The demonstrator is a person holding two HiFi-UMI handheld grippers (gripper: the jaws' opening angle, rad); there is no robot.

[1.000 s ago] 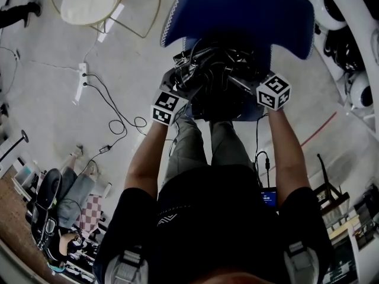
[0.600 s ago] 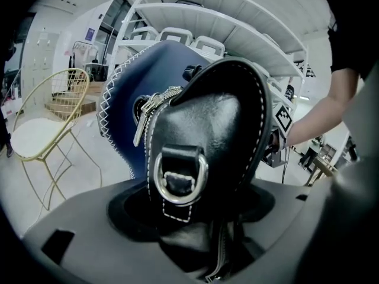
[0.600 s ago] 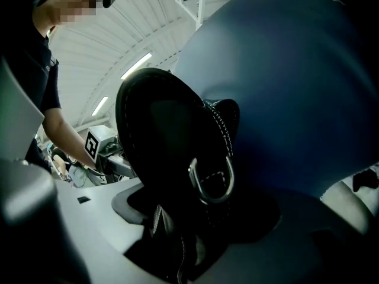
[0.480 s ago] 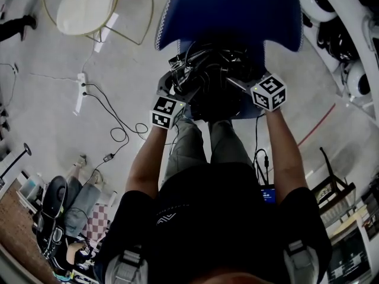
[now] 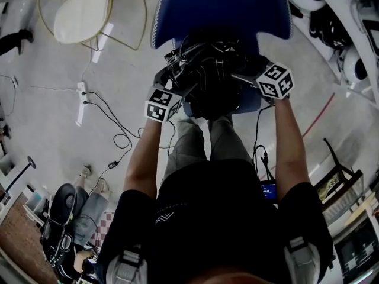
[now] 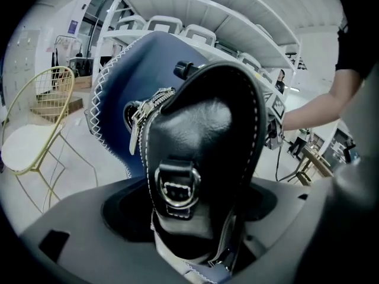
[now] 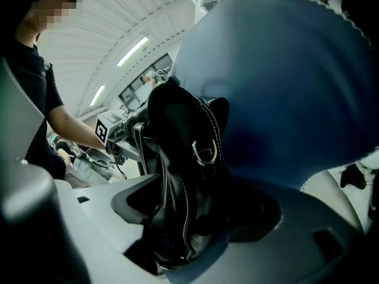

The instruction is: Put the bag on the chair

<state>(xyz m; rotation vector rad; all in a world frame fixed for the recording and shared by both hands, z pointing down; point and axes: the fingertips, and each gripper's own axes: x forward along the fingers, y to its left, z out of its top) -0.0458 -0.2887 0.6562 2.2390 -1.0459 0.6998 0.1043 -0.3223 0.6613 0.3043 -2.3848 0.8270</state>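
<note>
A black leather bag point(image 5: 208, 81) with white stitching and metal rings rests on the seat of the blue chair point(image 5: 222, 7), against its backrest. My left gripper point(image 5: 177, 80) is at the bag's left end and my right gripper point(image 5: 241, 76) at its right end. In the left gripper view the bag's strapped end point(image 6: 198, 141) sits between the opening jaws of that gripper point(image 6: 195, 241), with the chair back point(image 6: 115, 99) behind. In the right gripper view the bag's other end point(image 7: 180, 158) lies between my right gripper's point(image 7: 177, 241) opening jaws, before the blue backrest point(image 7: 284, 87).
A gold wire chair point(image 5: 77, 16) with a white cushion stands at the far left. A power strip point(image 5: 81, 93) and loose cables point(image 5: 121, 129) lie on the floor to the left. White machines point(image 5: 349, 70) crowd the right side. The person's legs point(image 5: 204, 141) stand right before the seat.
Both grippers have stayed at the bag's two ends while the bag has settled on the seat. The right gripper's marker cube has drawn slightly outward. The head view has shifted a little.
</note>
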